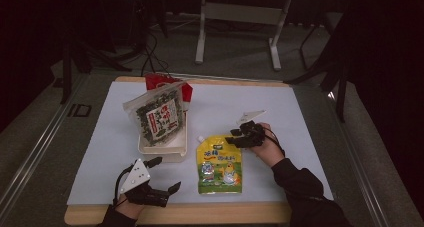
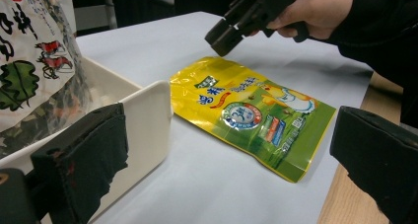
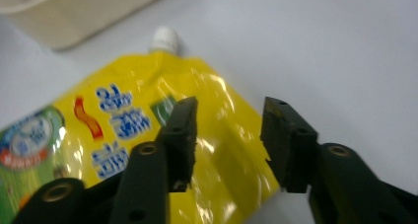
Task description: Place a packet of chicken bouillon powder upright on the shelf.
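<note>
right tongs (image 1: 234, 136) hover just above the yellow pouch's (image 1: 219, 166) upper right corner, jaws parted, nothing between them. left tongs (image 1: 165, 175) rest left of the pouch, jaws spread wide.

The yellow-green spouted pouch (image 2: 254, 116) is glossy, crinkled plastic film, the white rectangular tray (image 1: 162, 150) smooth matt plastic, the white table sheet (image 1: 295, 117) matt like paper over a pale wooden edge (image 1: 200, 213).
</note>
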`<state>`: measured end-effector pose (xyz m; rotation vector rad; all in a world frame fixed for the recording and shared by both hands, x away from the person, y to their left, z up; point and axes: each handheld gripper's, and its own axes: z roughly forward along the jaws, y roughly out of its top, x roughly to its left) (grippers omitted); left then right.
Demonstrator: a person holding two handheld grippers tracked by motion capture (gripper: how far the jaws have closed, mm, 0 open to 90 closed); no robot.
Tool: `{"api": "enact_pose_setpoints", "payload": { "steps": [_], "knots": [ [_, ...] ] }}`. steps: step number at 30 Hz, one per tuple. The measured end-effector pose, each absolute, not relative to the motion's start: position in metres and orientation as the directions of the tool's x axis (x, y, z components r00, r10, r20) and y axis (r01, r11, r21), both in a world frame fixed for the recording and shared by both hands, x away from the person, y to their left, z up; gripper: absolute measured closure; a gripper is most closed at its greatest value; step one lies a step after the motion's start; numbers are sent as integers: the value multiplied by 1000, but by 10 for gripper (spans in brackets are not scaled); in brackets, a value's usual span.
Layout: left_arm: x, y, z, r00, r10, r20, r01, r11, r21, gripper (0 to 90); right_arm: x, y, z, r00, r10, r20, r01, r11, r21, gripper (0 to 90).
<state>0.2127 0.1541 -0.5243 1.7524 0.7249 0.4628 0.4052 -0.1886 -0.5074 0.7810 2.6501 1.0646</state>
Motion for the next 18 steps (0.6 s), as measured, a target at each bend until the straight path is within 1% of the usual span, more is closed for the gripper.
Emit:
{"api": "enact_pose_setpoints", "payload": {
  "steps": [4, 7, 9, 11, 13, 14, 15, 16, 18],
  "knots": [
    [214, 154, -525, 734, 677, -59, 244, -181, 953, 24, 409, -195, -516, -841, 540, 22, 416, 620, 665, 469],
    [214, 154, -525, 734, 677, -60, 244, -181, 953, 24, 414, -194, -524, -837, 545, 46, 439, 621, 650, 386],
    [214, 154, -525, 734, 676, -61, 245, -181, 952, 24, 416, -192, -529, -835, 548, 52, 449, 624, 639, 305],
    [214, 154, -526, 734, 676, -61, 246, -181, 952, 24, 418, -190, -534, -835, 549, 41, 447, 634, 631, 264],
    [214, 154, -526, 735, 675, -60, 246, -184, 952, 24, 419, -189, -537, -836, 548, 39, 443, 631, 637, 191],
    [214, 154, -526, 735, 675, -60, 246, -184, 952, 24, 419, -189, -537, -836, 548, 39, 443, 631, 637, 191],
    [214, 154, -526, 737, 674, -60, 246, -184, 952, 24, 420, -189, -539, -837, 546, 29, 438, 638, 634, 131],
    [214, 154, -526, 737, 674, -60, 247, -185, 951, 24, 422, -188, -542, -848, 529, 42, 436, 650, 623, 104],
    [214, 154, -526, 736, 674, -60, 248, -187, 951, 24, 421, -187, -544, -858, 512, 36, 423, 666, 614, 92]
  ]
}}
